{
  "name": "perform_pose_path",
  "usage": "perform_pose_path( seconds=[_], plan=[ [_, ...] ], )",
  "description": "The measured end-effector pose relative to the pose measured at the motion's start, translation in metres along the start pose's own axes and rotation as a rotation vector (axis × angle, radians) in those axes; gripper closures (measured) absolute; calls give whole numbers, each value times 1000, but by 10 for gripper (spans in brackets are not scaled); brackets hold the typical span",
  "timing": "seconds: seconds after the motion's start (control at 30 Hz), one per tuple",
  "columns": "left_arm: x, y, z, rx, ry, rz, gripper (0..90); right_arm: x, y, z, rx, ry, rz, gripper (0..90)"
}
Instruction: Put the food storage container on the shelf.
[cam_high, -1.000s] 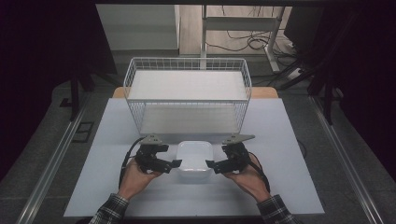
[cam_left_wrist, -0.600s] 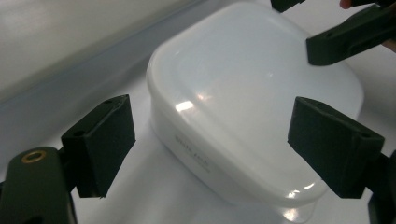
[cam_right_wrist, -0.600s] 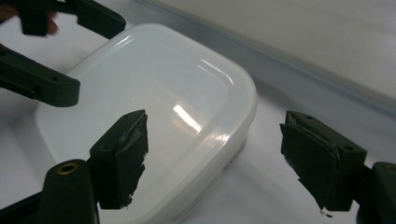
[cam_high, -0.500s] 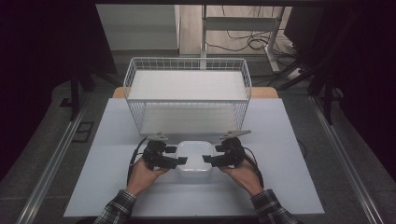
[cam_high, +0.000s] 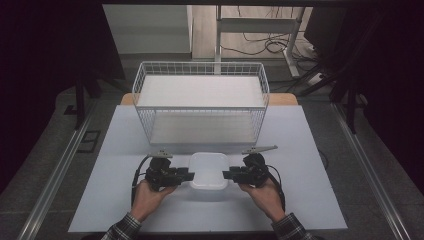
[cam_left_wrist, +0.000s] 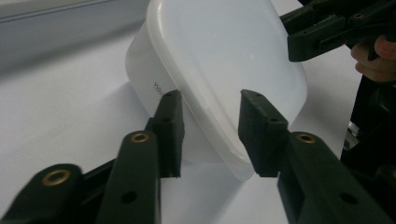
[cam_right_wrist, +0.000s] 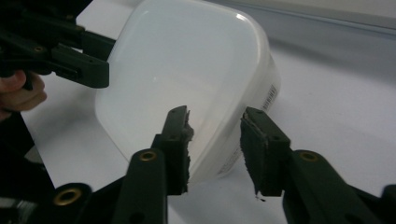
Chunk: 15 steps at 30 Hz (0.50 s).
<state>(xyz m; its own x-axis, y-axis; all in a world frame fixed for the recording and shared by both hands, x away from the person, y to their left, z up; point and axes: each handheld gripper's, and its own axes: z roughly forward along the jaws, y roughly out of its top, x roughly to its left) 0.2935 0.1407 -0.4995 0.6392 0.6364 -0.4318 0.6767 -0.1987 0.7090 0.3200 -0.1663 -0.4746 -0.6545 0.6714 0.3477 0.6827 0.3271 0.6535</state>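
A white plastic container (cam_high: 209, 169) with a lid sits between my two grippers at the near middle of the table. My left gripper (cam_high: 189, 175) holds its left edge and my right gripper (cam_high: 226, 175) holds its right edge. In the left gripper view the container (cam_left_wrist: 224, 56) fills the gap between the jaws of the left gripper (cam_left_wrist: 210, 135), one jaw on the lid and one at the wall underneath. The right gripper view shows the same grip by the right gripper (cam_right_wrist: 215, 144) on the container (cam_right_wrist: 187, 70). A shadow lies under the box.
A white wire basket (cam_high: 200, 67) stands just behind the container, spanning the middle of the white table (cam_high: 300, 150). Free table surface lies to the left and right of the hands. Dark floor, cables and a desk frame lie beyond the table.
Both hands have shifted a little and the grippers have drawn in against the container's sides. The container has stayed nearly in place.
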Motion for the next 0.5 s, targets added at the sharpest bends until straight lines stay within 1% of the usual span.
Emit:
perform_pose_path(
  seconds=[0.03,0.07,0.1,0.13,0.17,0.2,0.23,0.33,0.5],
  plan=[
    [-2,0,0,-7,9,-1,656,1,0,-1,-7,-12,14,657],
    [-4,0,-1,-19,17,-4,677,2,0,-3,-17,-25,15,677],
    [-5,0,-1,-26,21,-3,702,3,0,-4,-32,-39,13,699],
    [-5,0,-2,-31,27,0,756,3,0,-6,-47,-56,7,745],
    [-7,-1,-1,-34,43,14,799,3,0,-8,-63,-79,-1,761],
    [-7,-1,-1,-34,43,14,800,3,0,-8,-63,-79,-1,761],
    [-7,0,1,-42,58,4,800,5,-1,-7,-76,-113,-34,764],
    [-6,0,1,-53,53,-5,800,5,-2,-7,-93,-113,-34,765],
    [-8,5,-5,-82,63,2,800,9,-1,-11,-138,-107,-47,768]
  ],
)
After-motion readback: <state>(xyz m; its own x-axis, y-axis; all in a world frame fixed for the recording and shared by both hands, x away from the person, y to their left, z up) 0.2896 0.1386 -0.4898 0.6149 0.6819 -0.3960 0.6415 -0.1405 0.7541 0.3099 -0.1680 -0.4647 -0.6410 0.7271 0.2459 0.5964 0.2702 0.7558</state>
